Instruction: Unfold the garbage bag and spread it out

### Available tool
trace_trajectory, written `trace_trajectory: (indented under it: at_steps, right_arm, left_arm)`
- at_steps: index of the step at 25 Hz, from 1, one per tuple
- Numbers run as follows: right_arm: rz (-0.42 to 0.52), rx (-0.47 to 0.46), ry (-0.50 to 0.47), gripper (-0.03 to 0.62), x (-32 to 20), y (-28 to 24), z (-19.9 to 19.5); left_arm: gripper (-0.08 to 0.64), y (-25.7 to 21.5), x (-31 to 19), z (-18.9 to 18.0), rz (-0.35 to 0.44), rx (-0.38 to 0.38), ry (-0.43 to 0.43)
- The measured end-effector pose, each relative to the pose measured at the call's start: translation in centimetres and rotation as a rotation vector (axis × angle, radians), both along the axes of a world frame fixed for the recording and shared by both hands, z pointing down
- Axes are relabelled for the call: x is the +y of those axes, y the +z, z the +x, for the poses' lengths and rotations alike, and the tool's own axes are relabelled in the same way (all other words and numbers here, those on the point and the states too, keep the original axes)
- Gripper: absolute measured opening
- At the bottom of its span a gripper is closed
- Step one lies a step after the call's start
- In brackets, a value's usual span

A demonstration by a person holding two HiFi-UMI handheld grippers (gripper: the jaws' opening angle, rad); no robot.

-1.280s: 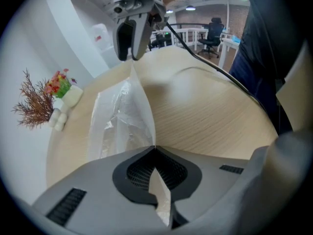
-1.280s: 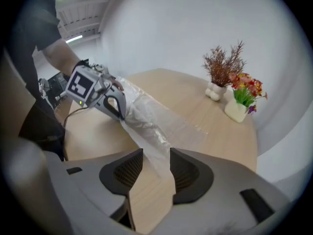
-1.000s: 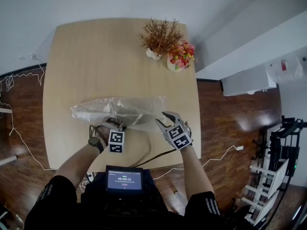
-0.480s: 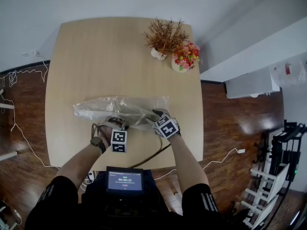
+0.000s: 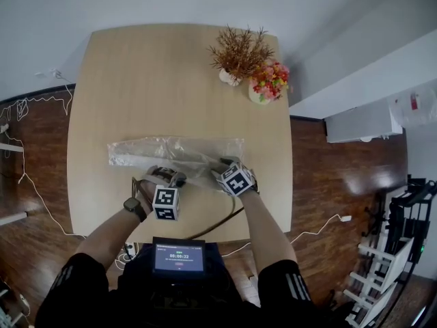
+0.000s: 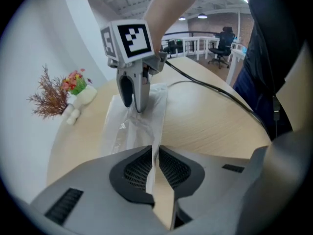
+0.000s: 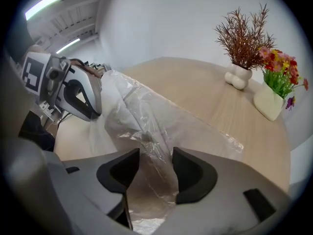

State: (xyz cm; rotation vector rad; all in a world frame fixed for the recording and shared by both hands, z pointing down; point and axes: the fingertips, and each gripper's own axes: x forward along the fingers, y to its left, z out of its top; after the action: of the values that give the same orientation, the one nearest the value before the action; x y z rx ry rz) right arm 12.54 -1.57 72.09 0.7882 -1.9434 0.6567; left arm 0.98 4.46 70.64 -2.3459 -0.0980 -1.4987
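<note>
Between the left gripper [image 6: 155,153] fingers, just easing apart, a garbage bag [image 6: 128,131] fold is pinched. Fingers of the right gripper [image 7: 155,160], just spread wide, straddle loose film without pressing it.

Garbage bag [image 5: 174,150] on table [image 5: 147,80], before plants [image 5: 239,50]

The table [image 5: 136,80] holds one garbage bag [image 5: 176,151] and two pots: twig pot [image 5: 227,77], flower pot [image 5: 258,96]. Two grippers show: left gripper [image 5: 166,177], right gripper [image 5: 219,169].
</note>
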Motion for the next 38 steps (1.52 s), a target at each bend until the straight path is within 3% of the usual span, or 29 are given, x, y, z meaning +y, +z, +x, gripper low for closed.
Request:
trace_trajectory:
  at_steps: [6, 10, 14, 19, 21, 28, 31, 38]
  right_arm:
    - [0.012, 0.023, -0.019, 0.242, 0.0, 0.0, 0.1]
    - [0.016, 0.03, -0.031, 0.249, 0.0, 0.1, 0.0]
    - [0.017, 0.033, -0.028, 0.249, 0.0, 0.0, 0.0]
    - [0.014, 0.035, -0.026, 0.249, 0.0, 0.0, 0.0]
    - [0.015, 0.034, -0.026, 0.249, 0.0, 0.0, 0.0]
    - [0.015, 0.036, -0.025, 0.25, -0.1, 0.0, 0.0]
    - [0.013, 0.037, -0.025, 0.25, -0.1, 0.0, 0.0]
    - [0.017, 0.038, -0.027, 0.25, -0.1, 0.0, 0.0]
  left_arm:
    - [0.038, -6.2, -3.9, -0.9, 0.006, 0.151, -0.159]
    - [0.038, -8.8, -9.8, -3.2, 0.072, 0.182, -0.278]
    - [0.038, -7.5, -14.5, -7.0, 0.065, 0.06, -0.336]
    - [0.038, -2.0, -14.0, -12.5, -0.107, -0.172, -0.317]
    - [0.038, -0.6, -12.6, -14.0, -0.163, -0.225, -0.287]
    - [0.049, 1.8, -10.7, -16.6, -0.223, -0.304, -0.297]
    - [0.168, 2.4, -10.0, -17.2, -0.249, -0.324, -0.308]
    - [0.283, 2.9, -8.6, -17.9, -0.308, -0.338, -0.316]
